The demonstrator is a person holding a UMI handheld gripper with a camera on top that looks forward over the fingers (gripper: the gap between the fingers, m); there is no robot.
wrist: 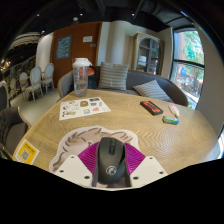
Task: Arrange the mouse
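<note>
— Purple pads on the inner faces, and a black mouse (110,160) sitting right between them. Has the claw (110,168) got it?

— It looks clamped on it. Both fingers (73,168) run along the mouse's flanks with no gap I can make out on either side, and the mouse lies lengthwise along them, wheel end pointing away. That is a sensible grip: squeezing the long sides keeps it from twisting.

— Is it lifted or still down on the table?

— I can't tell for sure. The wooden table (120,115) shows just ahead of the fingertips, so it is low, at or barely above the surface near the front edge.

— What lies beyond?

— Just ahead to one side, an open leaflet (84,107) lying flat, with a clear plastic jug (81,76) standing upright behind it at the far edge. On the other side, well apart from the mouse, a dark red phone (151,107) and a small green and pink thing (171,119) I can't name for certain. A yellow card (27,152) sits at the near corner beside the claw.

— So where should the mouse go?

— My guess is the bare middle stretch between leaflet and phone. It is open wood, nothing to knock, and reachable straight ahead.

— Risks?

— A smooth curved shell can slip forward out of flat pads if the squeeze eases, so I would keep it low and set it down square.

— And past the table?

— A bench with cushions (113,76), chairs, a window.
</note>
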